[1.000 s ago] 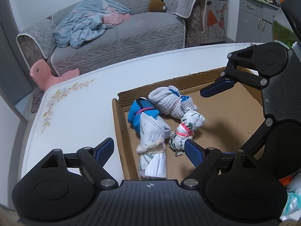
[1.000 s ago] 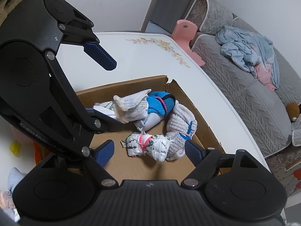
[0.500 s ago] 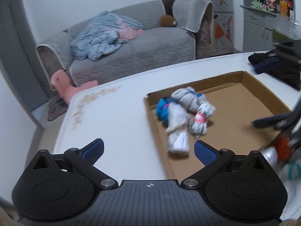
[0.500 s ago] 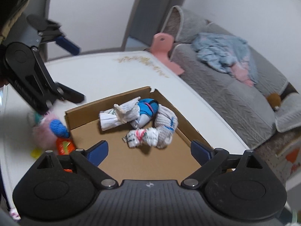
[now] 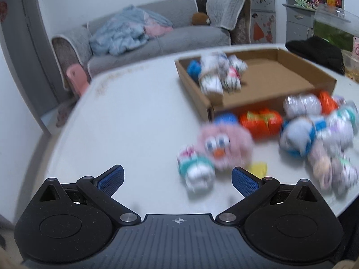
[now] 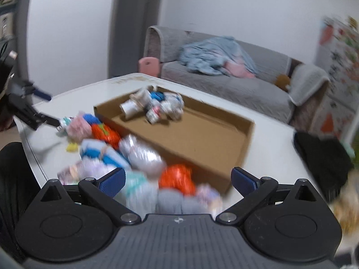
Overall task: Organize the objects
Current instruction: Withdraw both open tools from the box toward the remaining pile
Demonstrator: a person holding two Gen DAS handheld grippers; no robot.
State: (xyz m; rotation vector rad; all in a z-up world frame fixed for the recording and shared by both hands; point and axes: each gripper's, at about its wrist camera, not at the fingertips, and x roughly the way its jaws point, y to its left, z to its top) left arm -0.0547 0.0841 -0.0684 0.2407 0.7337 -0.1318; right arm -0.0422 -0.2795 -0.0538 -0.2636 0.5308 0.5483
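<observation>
A shallow cardboard box (image 5: 195, 89) (image 6: 179, 148) stands on the white table, with several rolled sock bundles (image 5: 215, 71) (image 6: 157, 105) in its far left corner. In front of it lies a loose pile: a pink fuzzy bundle with eyes (image 5: 224, 145) (image 6: 77, 125), an orange one (image 5: 260, 121) (image 6: 105, 132) and a blue-grey one (image 5: 298, 136) (image 6: 101, 152). My left gripper (image 5: 178, 177) (image 6: 48, 107) is open, with a white-teal bundle (image 5: 197, 172) between its fingers but not pressed. My right gripper (image 6: 178, 179) hovers over the pile's near end, jaws opening and gripping nothing. Both views are blurred.
A black cloth (image 5: 318, 51) (image 6: 323, 154) lies on the table right of the box. A small yellow scrap (image 5: 259, 168) sits by the pink bundle. Beyond the table are a grey sofa (image 5: 157, 38) with blue clothes and a pink chair (image 5: 76, 78). Bare table lies left of the box.
Both grippers have drawn back from over the box to the loose pile in front of it. Their jaws stand wider. The right wrist view has rolled to level.
</observation>
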